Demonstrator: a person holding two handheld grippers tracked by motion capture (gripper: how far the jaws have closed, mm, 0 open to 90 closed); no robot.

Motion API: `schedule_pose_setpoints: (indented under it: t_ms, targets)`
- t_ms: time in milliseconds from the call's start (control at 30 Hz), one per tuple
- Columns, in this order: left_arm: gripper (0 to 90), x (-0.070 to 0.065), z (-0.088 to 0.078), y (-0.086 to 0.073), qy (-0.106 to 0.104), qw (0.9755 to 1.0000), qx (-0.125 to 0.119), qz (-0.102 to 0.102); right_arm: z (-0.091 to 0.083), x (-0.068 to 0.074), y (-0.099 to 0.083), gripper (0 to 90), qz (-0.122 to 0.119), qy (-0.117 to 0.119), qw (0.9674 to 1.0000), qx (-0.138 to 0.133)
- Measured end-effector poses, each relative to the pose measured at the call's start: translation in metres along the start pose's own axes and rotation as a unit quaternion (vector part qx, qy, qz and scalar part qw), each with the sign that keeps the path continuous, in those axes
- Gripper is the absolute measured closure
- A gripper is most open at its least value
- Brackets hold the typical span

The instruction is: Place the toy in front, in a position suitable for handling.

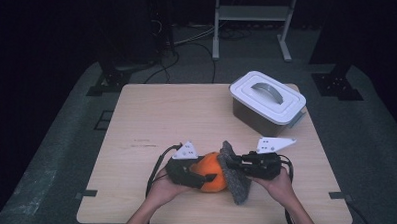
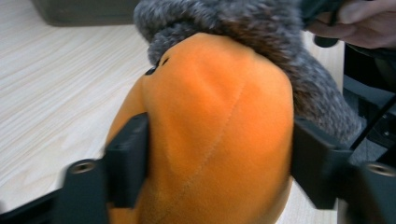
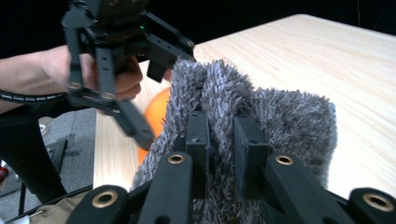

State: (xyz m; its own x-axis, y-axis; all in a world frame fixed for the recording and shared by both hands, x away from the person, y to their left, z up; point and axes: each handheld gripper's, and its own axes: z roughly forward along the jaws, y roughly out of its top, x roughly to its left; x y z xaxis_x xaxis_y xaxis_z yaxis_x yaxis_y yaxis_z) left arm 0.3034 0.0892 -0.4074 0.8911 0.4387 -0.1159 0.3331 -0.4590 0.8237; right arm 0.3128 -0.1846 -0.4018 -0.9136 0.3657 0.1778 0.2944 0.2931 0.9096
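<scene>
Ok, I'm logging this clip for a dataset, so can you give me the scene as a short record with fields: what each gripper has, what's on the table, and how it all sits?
left gripper: jaws either side of the round orange plush toy; whether the pads press cannot be told
right gripper: shut on a fold of the grey fuzzy cloth
cloth and toy: cloth lies against the toy's far side
table: light wooden tabletop
other item: grey lidded box with white handled lid, far right, closed, apart from the hands
</scene>
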Motion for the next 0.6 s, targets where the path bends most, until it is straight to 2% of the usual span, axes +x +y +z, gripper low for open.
schedule_pose_setpoints:
  t_ms: [67,133,267,333,367,400,433,467,533,600]
  targets:
    - [19.3,0.001,0.0,0.001,0.001,1.0,-0.002,0.004,-0.002,-0.004,-0.001,77.1,0.002,-0.007,0.9999,0.007]
    - [12.3,0.006,0.0,0.001,-0.016,0.9999,-0.001,-0.003,-0.004,-0.007,-0.004,77.1,0.006,-0.012,0.9998,0.013]
    - [9.3,0.014,0.001,-0.003,-0.03,0.9995,-0.003,0.007,-0.01,-0.014,-0.011,76.9,0.022,-0.011,0.9996,0.011]
    - [10.1,0.019,0.004,-0.006,-0.046,0.9989,-0.002,0.001,-0.012,-0.017,-0.012,76.8,0.024,-0.02,0.9994,0.015]
    - [14.5,0.019,0.004,-0.008,-0.051,0.9987,-0.003,0.001,-0.012,-0.018,-0.012,76.9,0.025,-0.022,0.9993,0.016]
    - [22.7,0.018,0.003,-0.009,-0.049,0.9987,-0.009,0.008,-0.013,-0.019,-0.013,76.9,0.029,-0.022,0.9992,0.018]
    - [30.2,0.016,0.0,-0.008,-0.038,0.999,-0.007,0.02,-0.013,-0.019,-0.013,77.0,0.031,-0.021,0.9991,0.017]
    - [36.8,0.014,-0.001,-0.006,-0.031,0.9992,-0.007,0.023,-0.014,-0.017,-0.011,77.2,0.032,-0.02,0.9992,0.012]
    - [42.2,0.011,-0.003,-0.002,-0.017,0.9997,-0.005,0.019,-0.016,-0.014,-0.005,77.5,0.025,-0.021,0.9995,0.005]
    - [43.8,0.005,-0.001,0.003,-0.005,0.9996,0.007,0.028,-0.018,-0.008,0.005,77.6,0.013,-0.012,0.9998,-0.012]
